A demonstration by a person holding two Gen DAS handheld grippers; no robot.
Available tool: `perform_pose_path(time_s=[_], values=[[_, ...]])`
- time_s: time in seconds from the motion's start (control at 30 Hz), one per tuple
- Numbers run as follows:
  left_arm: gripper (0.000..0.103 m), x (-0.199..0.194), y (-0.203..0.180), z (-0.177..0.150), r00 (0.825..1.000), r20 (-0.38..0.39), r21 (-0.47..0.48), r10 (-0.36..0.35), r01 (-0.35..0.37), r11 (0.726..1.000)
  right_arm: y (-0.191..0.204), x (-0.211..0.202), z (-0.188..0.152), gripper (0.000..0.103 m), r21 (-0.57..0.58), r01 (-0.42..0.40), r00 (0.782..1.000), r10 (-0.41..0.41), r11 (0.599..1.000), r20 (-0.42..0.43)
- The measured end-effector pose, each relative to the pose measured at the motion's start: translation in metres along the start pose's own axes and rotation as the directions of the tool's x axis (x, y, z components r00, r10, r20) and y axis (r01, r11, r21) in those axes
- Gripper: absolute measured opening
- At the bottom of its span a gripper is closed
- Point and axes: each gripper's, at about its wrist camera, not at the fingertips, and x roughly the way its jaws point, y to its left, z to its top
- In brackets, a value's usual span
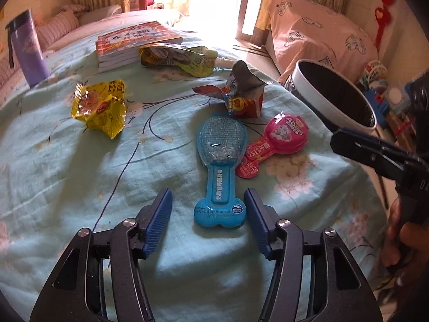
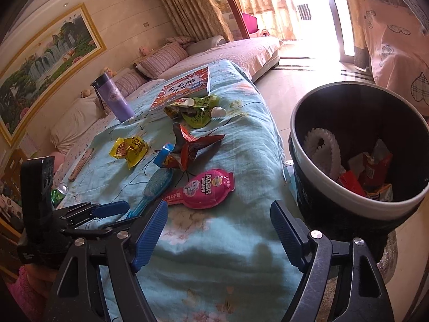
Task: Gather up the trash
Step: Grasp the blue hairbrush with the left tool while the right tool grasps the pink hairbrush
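A blue lollipop-shaped packet (image 1: pixel 219 145) lies on the light-green cloth, and its handle end sits between the fingers of my left gripper (image 1: pixel 207 204). The jaws stand open around it, with a gap at the left pad. Beside it lies a pink packet (image 1: pixel 284 136). Behind them are a crumpled red-and-blue wrapper (image 1: pixel 241 94), a yellow wrapper (image 1: pixel 100 107) and a yellow-green pouch (image 1: pixel 182 59). My right gripper (image 2: pixel 218 209) hangs open over the cloth, with nothing between its fingers. The black trash bin (image 2: pixel 348 206) stands just to its right, with several wrappers inside.
A stack of books (image 1: pixel 134 43) and a purple bottle (image 1: pixel 29 51) stand at the far side of the cloth-covered table (image 1: pixel 67 174). The bin (image 1: pixel 316 91) is off the table's right edge. A sofa with cushions (image 2: pixel 166 56) runs behind.
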Motion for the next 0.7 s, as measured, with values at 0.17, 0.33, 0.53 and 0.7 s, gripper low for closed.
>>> perform_pose_path(time_s=[0.17,0.33,0.53,0.7], values=[[0.035,-0.010,0.016,-0.007,0.999,-0.006,-0.028,-0.053,0.053,0.998,0.014,0.015,0.013,0.080,-0.142,-0.033,0.998,0.024,0.989,-0.059],[0.035,-0.030,0.036,-0.029,1.000,-0.008,-0.040,-0.008,0.008,0.999,0.030,0.034,0.019,0.080,-0.328,-0.076,0.991,0.034,0.942,-0.133],[0.035,-0.039,0.050,-0.041,1.000,-0.017,-0.069,0.001,-0.002,0.998,0.046,0.060,0.020,0.080,-0.548,-0.064,0.979,-0.054,0.834,-0.198],[0.036,-0.037,0.046,-0.040,1.000,-0.011,-0.059,0.012,-0.012,0.998,0.043,0.066,0.017,0.059,-0.545,-0.039,0.975,-0.088,0.837,-0.205]])
